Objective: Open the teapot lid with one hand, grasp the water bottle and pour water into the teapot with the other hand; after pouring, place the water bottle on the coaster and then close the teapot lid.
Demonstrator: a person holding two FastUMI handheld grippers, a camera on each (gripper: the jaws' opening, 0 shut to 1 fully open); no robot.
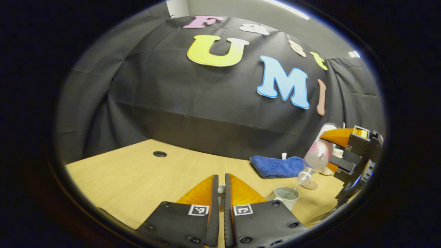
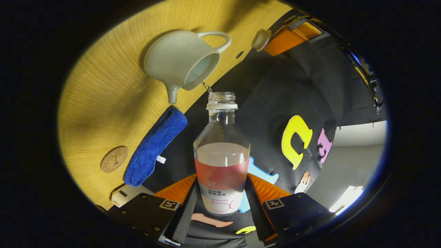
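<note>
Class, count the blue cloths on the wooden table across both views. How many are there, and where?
1. The same blue cloth appears in both views, lying on the table near the booth wall, between the teapot and the coaster. Others could be hidden.

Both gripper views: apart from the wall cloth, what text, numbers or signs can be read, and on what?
Nothing reads reliably enough to quote.
Water bottle label: printed, but small, bent by the lens and partly behind the right gripper; unreadable.
Coaster: round stamped emblem with lettering, too small to read.
Left gripper: square coded tags, patterns only, no words.
</note>
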